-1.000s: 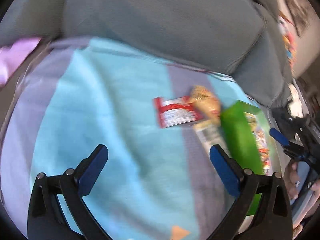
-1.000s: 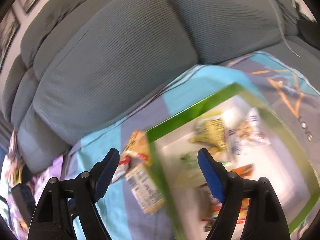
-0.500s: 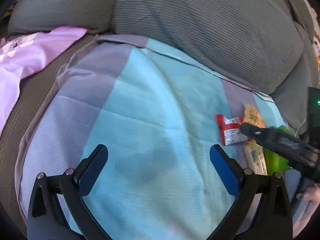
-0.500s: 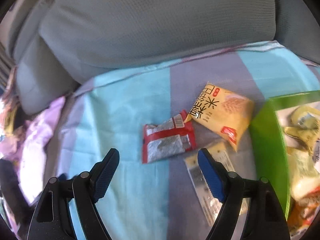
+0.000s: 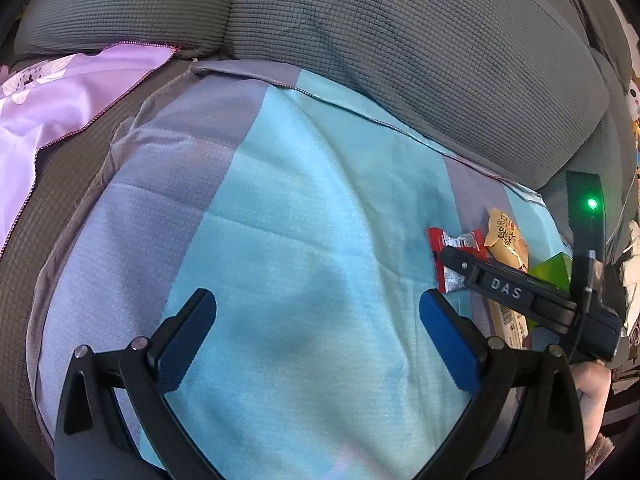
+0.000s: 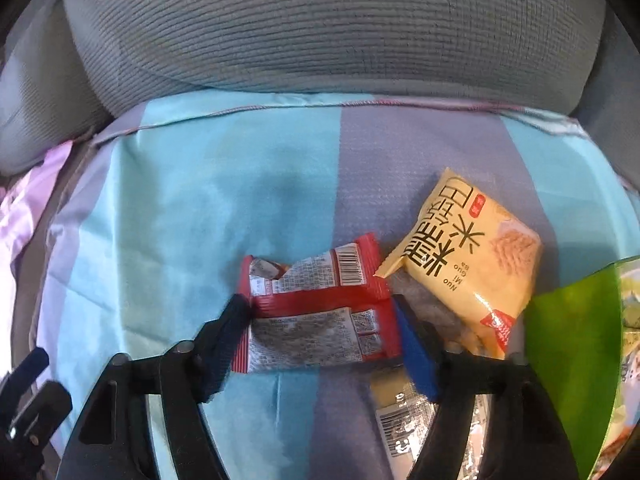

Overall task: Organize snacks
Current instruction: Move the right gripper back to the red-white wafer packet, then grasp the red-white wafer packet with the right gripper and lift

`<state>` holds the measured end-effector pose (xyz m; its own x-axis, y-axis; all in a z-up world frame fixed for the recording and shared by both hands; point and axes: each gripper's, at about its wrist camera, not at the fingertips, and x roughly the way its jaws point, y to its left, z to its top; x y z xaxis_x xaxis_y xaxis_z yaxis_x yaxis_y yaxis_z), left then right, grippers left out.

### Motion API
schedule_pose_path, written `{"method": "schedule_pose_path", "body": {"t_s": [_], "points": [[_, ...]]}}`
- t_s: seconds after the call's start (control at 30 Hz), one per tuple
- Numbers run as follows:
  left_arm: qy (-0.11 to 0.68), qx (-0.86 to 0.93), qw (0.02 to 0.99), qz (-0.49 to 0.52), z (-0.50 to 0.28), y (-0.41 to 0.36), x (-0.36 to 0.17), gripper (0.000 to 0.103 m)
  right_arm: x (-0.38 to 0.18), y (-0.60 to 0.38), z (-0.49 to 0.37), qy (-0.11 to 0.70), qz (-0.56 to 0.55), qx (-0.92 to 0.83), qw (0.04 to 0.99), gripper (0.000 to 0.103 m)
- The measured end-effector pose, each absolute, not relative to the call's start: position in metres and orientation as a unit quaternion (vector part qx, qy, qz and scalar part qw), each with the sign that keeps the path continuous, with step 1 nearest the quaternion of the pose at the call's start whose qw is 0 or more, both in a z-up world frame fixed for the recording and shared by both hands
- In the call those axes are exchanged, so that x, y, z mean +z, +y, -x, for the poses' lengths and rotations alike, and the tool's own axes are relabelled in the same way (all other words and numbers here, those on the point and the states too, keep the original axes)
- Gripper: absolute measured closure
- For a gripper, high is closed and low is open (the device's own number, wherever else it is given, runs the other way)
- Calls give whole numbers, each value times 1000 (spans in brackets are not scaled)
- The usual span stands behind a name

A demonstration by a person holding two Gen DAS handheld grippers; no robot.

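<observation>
A red snack packet [image 6: 316,320] lies flat on the striped blue and grey cloth [image 6: 180,220]. My right gripper [image 6: 318,308] points down over it, jaws closing, with the packet between them and the pads at its two short edges. A yellow packet [image 6: 468,248] lies just right of it, and a silvery packet [image 6: 404,420] sits under the right finger. The green box [image 6: 572,340] of snacks is at the right edge. My left gripper [image 5: 316,300] hangs open over bare cloth, nothing between its fingers. In its view the right gripper's finger [image 5: 500,288] covers part of the red packet [image 5: 452,248].
Grey sofa cushions [image 6: 320,32] rise behind the cloth. A lilac sheet [image 5: 60,112] lies on the seat to the left. A person's hand [image 5: 592,384] holds the right gripper at the lower right of the left wrist view.
My right gripper swung left from above the green box and came down over the red packet, its jaws narrowing. The left gripper shifted a little early on, then held still, open.
</observation>
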<state>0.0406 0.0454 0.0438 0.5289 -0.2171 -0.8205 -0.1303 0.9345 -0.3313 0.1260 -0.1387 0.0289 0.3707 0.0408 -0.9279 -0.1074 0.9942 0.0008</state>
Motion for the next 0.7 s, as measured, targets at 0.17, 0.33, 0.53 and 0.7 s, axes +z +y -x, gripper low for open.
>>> {"method": "schedule_pose_path", "body": {"t_s": [0.17,0.33,0.53,0.7], "points": [[490,-16,852,184,-43,51,43,1,39,-137,-114,560,10,74,825,39],[494,-3,847,194,-45,60,40,1,44,-131,-92,584,-14,129,801,56],[496,0,846,197,-47,63,37,1,43,-131,-85,602,-12,114,790,56],[503,-25,842,196,-57,50,34,2,57,-148,-81,599,-45,123,790,42]]}}
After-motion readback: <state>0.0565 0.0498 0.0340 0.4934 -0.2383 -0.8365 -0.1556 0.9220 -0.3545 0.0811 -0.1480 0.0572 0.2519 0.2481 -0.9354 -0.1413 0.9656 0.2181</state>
